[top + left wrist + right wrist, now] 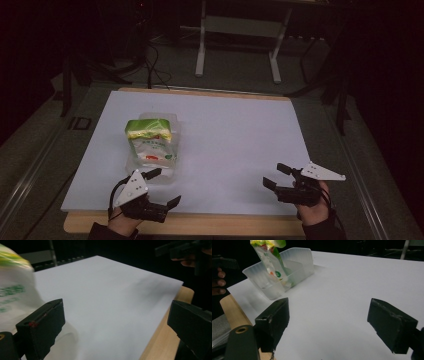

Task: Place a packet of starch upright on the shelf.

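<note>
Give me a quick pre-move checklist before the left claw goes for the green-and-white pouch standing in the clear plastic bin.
1. Left claw open: ok, jaws spread wide.
2. Right claw open and away from the bin: ok.
3. Green-and-white snack pouch reachable: ok, it stands in the translucent plastic bin, top sticking out.
4. Left claw lined up with the pouch: not ok, it sits beside the bin's near end.
5. White table cover bare between the claws: ok.
6. Pouch sealed: cannot tell.

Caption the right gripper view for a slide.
Open right gripper faces a clear bin holding an upright green pouch.
</note>
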Demonstrator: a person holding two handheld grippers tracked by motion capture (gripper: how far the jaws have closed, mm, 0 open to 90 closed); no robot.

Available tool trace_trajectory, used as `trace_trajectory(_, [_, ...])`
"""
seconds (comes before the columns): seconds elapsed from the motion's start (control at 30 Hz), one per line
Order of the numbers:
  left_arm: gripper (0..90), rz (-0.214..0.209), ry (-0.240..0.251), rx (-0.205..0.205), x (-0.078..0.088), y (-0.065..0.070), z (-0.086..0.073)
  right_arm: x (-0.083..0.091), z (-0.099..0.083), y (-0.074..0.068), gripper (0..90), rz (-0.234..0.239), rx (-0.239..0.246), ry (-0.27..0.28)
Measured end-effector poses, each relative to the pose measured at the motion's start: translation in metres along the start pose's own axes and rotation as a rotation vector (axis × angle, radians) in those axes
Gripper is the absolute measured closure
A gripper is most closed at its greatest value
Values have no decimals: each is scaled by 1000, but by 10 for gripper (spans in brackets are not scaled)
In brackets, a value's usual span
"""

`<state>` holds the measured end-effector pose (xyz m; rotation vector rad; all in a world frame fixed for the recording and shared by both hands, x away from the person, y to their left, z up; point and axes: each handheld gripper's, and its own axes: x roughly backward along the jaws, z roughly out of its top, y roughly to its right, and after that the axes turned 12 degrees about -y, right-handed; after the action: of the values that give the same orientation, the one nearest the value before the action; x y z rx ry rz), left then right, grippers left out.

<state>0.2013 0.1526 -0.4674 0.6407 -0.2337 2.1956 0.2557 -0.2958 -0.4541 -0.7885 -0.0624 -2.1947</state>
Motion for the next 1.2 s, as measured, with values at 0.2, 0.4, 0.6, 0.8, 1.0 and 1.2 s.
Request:
trace_trajectory(0.2, [16,-43,-27,-35,-13,9,-3,-2,-2,0,177,4,5,-1])
trace_trajectory(0.4, [16,-67,-48,-62,-22,12,-9,-5,-6,0,177,-3,24,4])
trace_trajectory(0.6, [16,-89,-61,-68,-30,11,-13,-10,-8,-3,175,-1,48,6])
trace_trajectory(0.8, [16,-106,-62,-94,-38,13,-18,-18,-12,-4,172,-3,72,-20])
trace_trajectory(1.0, [16,-127,-97,-104,-48,16,-21,-23,-13,-6,170,3,87,-38])
trace_trajectory(1.2, [16,-126,-99,-99,-49,14,-22,-24,-14,-5,169,4,85,-39])
